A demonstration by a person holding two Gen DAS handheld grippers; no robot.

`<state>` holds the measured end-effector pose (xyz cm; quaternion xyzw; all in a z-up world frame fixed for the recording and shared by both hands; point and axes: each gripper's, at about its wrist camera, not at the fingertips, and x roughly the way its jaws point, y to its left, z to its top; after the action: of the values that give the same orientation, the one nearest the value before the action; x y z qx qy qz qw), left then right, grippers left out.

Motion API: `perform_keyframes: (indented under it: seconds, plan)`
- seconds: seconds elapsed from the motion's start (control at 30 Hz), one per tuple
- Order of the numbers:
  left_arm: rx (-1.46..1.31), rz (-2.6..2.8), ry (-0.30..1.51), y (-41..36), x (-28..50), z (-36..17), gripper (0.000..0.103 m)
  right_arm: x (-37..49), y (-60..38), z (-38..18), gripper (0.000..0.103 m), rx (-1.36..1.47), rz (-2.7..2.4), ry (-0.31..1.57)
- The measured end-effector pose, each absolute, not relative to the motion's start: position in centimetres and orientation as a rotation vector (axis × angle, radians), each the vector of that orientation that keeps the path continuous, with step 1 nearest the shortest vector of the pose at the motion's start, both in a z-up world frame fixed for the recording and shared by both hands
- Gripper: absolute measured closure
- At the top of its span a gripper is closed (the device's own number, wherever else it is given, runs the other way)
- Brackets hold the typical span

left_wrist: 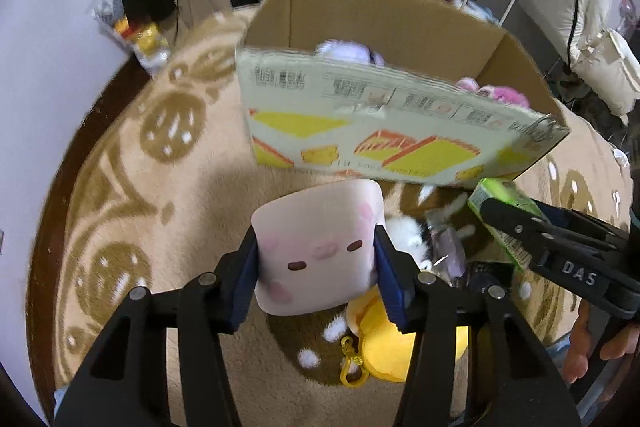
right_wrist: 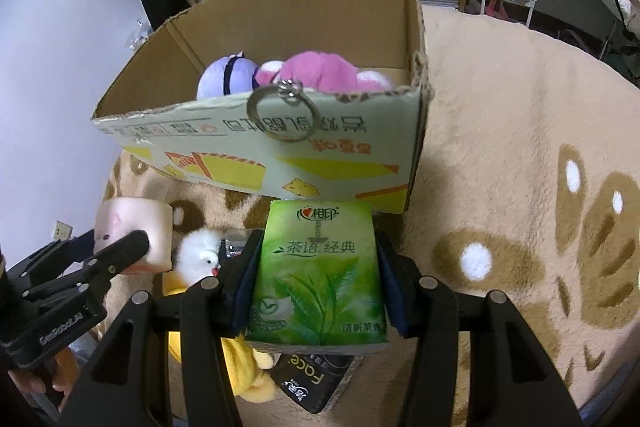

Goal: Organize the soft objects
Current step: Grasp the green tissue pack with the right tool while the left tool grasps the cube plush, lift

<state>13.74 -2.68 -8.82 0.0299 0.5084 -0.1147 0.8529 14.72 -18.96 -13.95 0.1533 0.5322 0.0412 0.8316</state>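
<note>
Left hand-held gripper (left_wrist: 316,263), lower centre of the left wrist view: clenched on a pale pink square squishy toy with a printed face (left_wrist: 318,247), pads against its two sides, lifted clear of the beige patterned plush rug (left_wrist: 192,187). Right hand-held gripper (right_wrist: 318,267), lower centre of the right wrist view: grasping a green soft tissue pack (right_wrist: 318,271) likewise. Open printed cardboard box (right_wrist: 264,131) just beyond, upper centre, already holding a purple plush (right_wrist: 226,77) and a pink plush (right_wrist: 320,73); probable destination. Yellow plush (left_wrist: 376,351) and white plush (right_wrist: 200,259) unsorted on the rug below.
</note>
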Motion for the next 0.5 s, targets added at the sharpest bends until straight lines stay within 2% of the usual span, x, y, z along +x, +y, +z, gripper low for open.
perform_keyframes:
  seconds: [0.23, 0.5]
  plan:
    - [0.109, -0.234, 0.945, -3.5, 12.8, -6.3, 0.051, 13.9, -18.4, -12.3, 0.047, 0.285, 0.078, 1.085]
    - [0.100, -0.237, 0.786, -3.4, 11.4, -3.0, 0.051, 11.9, -17.5, -7.6, 0.047, 0.197, 0.056, 0.950]
